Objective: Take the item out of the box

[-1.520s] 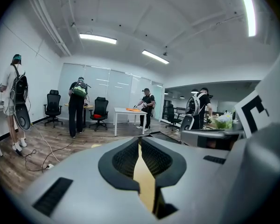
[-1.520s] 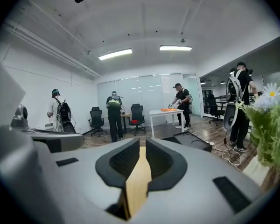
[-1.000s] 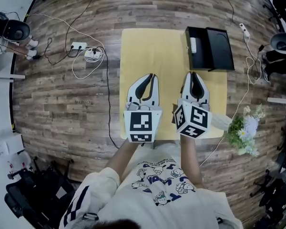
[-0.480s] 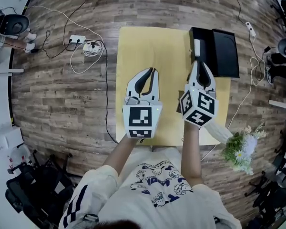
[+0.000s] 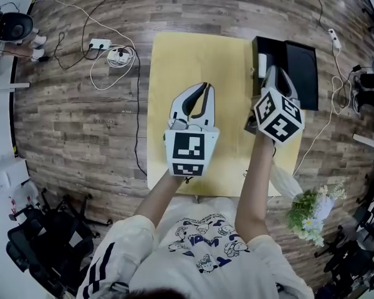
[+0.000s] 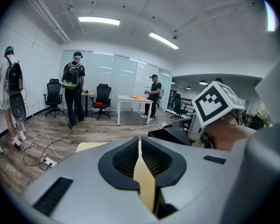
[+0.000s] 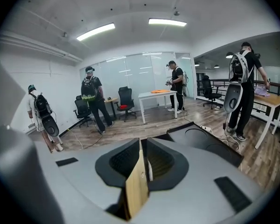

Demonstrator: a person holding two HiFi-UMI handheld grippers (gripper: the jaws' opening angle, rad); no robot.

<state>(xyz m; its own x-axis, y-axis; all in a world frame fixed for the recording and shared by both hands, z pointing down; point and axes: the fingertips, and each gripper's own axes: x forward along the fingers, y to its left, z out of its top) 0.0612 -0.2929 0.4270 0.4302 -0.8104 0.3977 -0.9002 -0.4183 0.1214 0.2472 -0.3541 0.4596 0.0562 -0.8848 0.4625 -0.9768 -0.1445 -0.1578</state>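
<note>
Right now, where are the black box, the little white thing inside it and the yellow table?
Black rectangular box [image 5: 302, 67]: head view, on its open right half.
Small white item [image 5: 262, 64]: head view, its middle, inside the box.
Yellow table [image 5: 193, 67]: head view, bare top.

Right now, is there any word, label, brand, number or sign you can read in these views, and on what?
No text is readable.
T-shirt print: blue lettering among cartoon figures, too blurred to read.
Marker cubes: black-and-white square patterns only, no words.
</note>
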